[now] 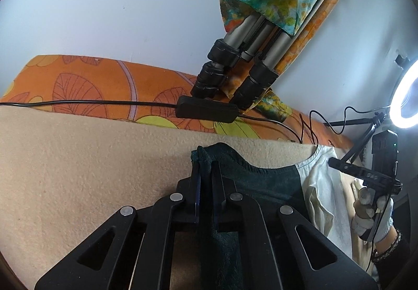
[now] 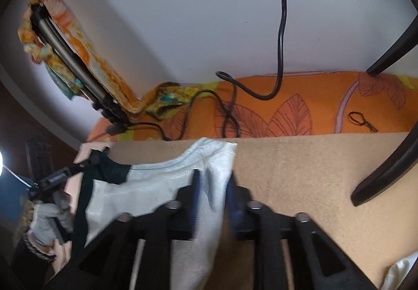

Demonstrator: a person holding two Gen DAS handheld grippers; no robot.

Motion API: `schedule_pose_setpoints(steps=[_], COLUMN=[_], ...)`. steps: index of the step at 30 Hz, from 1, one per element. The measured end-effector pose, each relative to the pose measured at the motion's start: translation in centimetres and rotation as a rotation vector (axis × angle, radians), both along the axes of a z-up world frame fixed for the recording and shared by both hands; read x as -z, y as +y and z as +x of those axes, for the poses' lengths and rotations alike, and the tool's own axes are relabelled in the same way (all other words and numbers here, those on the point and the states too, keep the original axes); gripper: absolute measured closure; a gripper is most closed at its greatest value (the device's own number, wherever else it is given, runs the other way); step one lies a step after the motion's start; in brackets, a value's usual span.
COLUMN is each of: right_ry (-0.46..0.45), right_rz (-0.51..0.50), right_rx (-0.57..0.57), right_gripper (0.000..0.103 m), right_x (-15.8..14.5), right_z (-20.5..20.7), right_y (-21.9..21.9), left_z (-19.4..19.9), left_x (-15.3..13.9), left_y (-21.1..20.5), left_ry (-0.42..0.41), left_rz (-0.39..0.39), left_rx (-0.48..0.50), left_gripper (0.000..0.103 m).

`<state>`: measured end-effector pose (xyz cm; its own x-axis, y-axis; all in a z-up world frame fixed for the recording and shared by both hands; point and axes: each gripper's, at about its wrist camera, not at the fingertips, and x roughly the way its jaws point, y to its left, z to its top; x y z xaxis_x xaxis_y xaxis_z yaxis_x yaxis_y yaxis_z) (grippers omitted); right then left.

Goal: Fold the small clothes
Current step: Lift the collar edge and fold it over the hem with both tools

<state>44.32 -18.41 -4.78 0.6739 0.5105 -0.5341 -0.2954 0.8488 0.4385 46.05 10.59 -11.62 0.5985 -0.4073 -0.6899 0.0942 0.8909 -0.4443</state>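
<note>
A small garment, half dark green (image 1: 261, 180) and half white (image 1: 324, 185), is held up between my two grippers above a beige blanket (image 1: 91, 164). My left gripper (image 1: 206, 167) is shut on the dark green corner. My right gripper (image 2: 214, 180) is shut on the white corner (image 2: 209, 159); the cloth hangs down between its fingers. In the right wrist view the dark part (image 2: 112, 172) stretches left toward the other gripper (image 2: 52, 180). In the left wrist view the right gripper (image 1: 365, 172) shows at the far right, in a gloved hand.
An orange leaf-print cover (image 1: 91, 86) lies behind the blanket against a white wall. A folded tripod (image 1: 243, 60) draped with a colourful cloth leans there. Black cables and a power brick (image 1: 206, 108) cross the cover. A ring light (image 1: 407, 96) glows right. Dark chair legs (image 2: 386, 159) stand right.
</note>
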Motion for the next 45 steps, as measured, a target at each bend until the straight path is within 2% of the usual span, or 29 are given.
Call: schedule_pose_setpoints(steps=[1, 3, 4, 5, 6, 8, 9, 18, 19, 20, 21, 29, 31, 38, 45], right_ry=[0.000, -0.002, -0.007, -0.008, -0.005, -0.036, -0.073, -0.186, -0.175, -0.186, -0.154, -0.205, -0.199, -0.218, -0.242], right_rz=[0.011, -0.007, -0.027, -0.046, -0.059, -0.099, -0.115, -0.112, -0.036, -0.033, -0.024, -0.012, -0.026, -0.059, -0.101], right_rx=[0.000, 0.001, 0.002, -0.002, -0.012, -0.009, -0.004, -0.050, 0.023, 0.017, 0.000, -0.040, -0.093, -0.147, -0.258], right_gripper=[0.067, 0.069, 0.075, 0.090, 0.097, 0.103, 0.103, 0.103, 0.103, 0.103, 0.103, 0.103, 0.103, 0.103, 0.103], right_x=[-0.1, -0.1, -0.2, -0.3, -0.3, -0.3, -0.5, -3.5, -3.9, -4.3, -4.6, -6.9, -7.4, -7.6, -5.9], right_z=[0.0, 0.0, -0.1, -0.1, -0.1, -0.3, -0.6, -4.9, -5.6, -6.4, -7.0, -13.0, -14.7, -20.2, -26.3], right_y=[-0.1, 0.3, 0.5, 0.8, 1.3, 2.0, 2.2, 2.2, 2.1, 2.0, 2.0, 2.4, 2.7, 4.0, 4.8], left_z=[0.0, 0.1, 0.1, 0.1, 0.0, -0.2, -0.3, -2.2, -2.6, -3.1, -3.6, -8.0, -9.2, -14.9, -21.7], left_x=[0.0, 0.1, 0.0, 0.0, -0.2, -0.5, -0.7, -3.8, -4.2, -4.8, -5.3, -8.9, -9.8, -11.6, -11.5], left_y=[0.0, 0.1, 0.1, 0.1, 0.2, 0.3, 0.3, 0.5, 0.6, 0.6, 0.6, -0.1, -0.1, -0.3, -1.0], left_ry=[0.001, 0.001, 0.000, -0.003, -0.005, -0.014, -0.020, -0.084, -0.091, -0.098, -0.107, -0.159, -0.166, -0.170, -0.153], left_rz=[-0.003, -0.005, -0.005, -0.008, -0.008, -0.014, -0.015, -0.026, -0.028, -0.029, -0.026, -0.014, -0.010, -0.006, -0.010], left_rx=[-0.001, -0.003, -0.003, -0.005, -0.005, -0.007, -0.008, -0.003, -0.002, 0.001, 0.004, 0.018, 0.020, 0.022, 0.038], left_gripper=[0.098, 0.099, 0.099, 0.099, 0.100, 0.100, 0.101, 0.101, 0.101, 0.101, 0.101, 0.101, 0.101, 0.101, 0.101])
